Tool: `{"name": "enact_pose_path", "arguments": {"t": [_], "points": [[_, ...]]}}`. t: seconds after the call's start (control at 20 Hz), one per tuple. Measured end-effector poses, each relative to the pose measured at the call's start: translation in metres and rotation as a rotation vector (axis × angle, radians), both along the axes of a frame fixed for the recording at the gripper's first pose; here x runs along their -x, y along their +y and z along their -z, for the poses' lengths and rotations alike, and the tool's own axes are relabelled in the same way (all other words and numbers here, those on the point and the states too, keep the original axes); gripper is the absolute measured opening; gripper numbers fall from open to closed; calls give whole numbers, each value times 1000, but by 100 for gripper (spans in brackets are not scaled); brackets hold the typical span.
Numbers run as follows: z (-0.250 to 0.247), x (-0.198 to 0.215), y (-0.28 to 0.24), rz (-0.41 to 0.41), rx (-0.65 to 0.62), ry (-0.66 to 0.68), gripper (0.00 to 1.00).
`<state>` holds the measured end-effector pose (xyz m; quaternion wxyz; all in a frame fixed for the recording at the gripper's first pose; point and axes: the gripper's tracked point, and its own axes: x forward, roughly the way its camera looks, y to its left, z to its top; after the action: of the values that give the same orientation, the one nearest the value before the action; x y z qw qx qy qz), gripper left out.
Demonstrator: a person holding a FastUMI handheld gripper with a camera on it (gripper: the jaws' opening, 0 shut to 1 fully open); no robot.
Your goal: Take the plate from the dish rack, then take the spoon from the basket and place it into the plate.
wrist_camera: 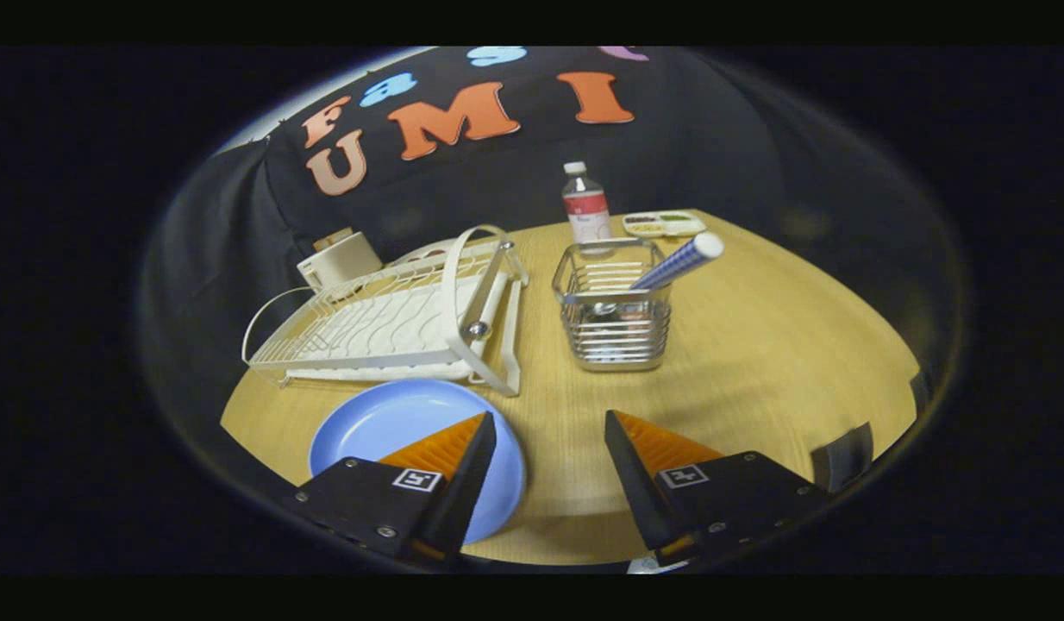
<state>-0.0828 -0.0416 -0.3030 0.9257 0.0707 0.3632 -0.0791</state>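
On the table point(756, 345) the plate point(385, 427) lies flat nearest the fingers, partly under the left one, with the gripper point(549, 418) spread wide over bare table just right of it. Behind the plate stands the dish rack point(394, 319), and to the rack's right the basket point(614, 323), with the spoon point(679, 263) standing in it, handle leaning right. Behind the basket stands a bottle point(586, 207), a small tray point(663, 224) to its right; a box point(338, 259) sits behind the rack's left end.

The gripper view rides on the gripper point(549, 418), raised above the near edge of the table point(756, 345) and tilted down across it toward the far wall. Its spread fingers point(476, 440) frame the near foreground; the wide lens takes in the whole tabletop.
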Motion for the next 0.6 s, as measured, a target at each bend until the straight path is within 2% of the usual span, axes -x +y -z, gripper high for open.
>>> {"name": "enact_pose_path", "arguments": {"t": [0.2,0.35,0.45,0.6], "points": [[-44,-29,-41,45,171,-224,78],[-57,-49,-53,63,208,-319,76],[-56,-55,-62,92,226,-333,66],[-51,-58,-65,120,221,-338,35]]}}
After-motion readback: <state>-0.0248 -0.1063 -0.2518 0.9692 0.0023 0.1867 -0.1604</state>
